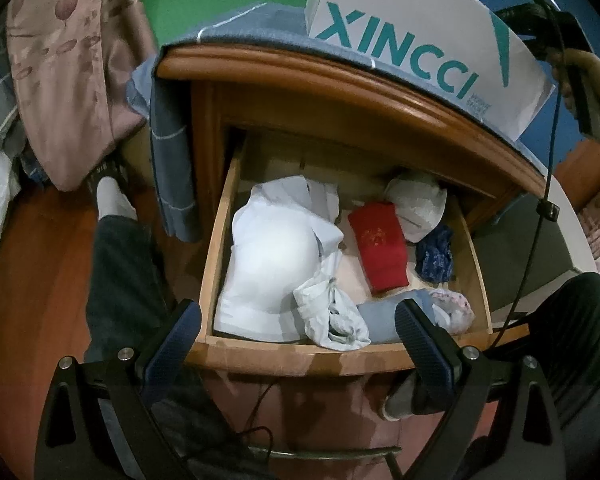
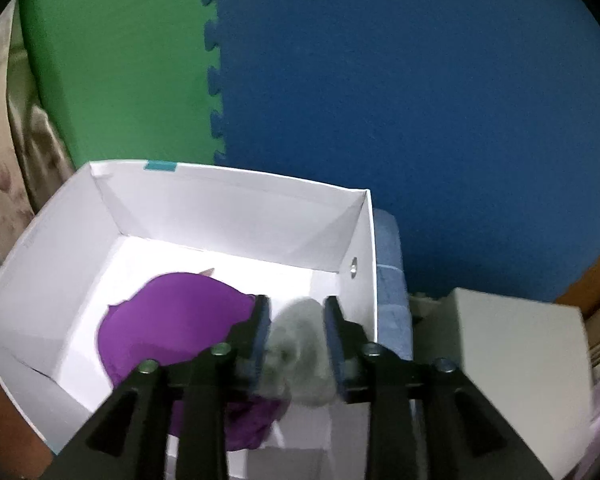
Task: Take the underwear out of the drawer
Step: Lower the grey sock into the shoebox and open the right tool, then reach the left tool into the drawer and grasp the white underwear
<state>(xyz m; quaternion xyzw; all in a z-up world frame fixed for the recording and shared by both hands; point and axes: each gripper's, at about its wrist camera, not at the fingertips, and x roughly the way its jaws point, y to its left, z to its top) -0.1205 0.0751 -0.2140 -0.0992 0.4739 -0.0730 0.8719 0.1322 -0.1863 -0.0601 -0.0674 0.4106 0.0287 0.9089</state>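
The wooden drawer (image 1: 216,240) is pulled open and holds a white garment (image 1: 268,264), a red folded piece (image 1: 380,248), a dark blue lace piece (image 1: 434,256), a light blue piece (image 1: 380,316) and other crumpled underwear. My left gripper (image 1: 296,320) is open and empty, above the drawer's front edge. My right gripper (image 2: 296,312) is over the white box (image 2: 40,280) with a blurred grey underwear piece (image 2: 296,352) between its fingers. A purple garment (image 2: 172,324) lies in the box.
The white XINCCI box (image 1: 420,40) stands on the nightstand top (image 1: 340,76), on a blue cloth (image 1: 172,168). A cable (image 1: 540,220) hangs at the right. The person's legs (image 1: 124,272) flank the drawer. Green and blue foam mats (image 2: 380,100) cover the wall.
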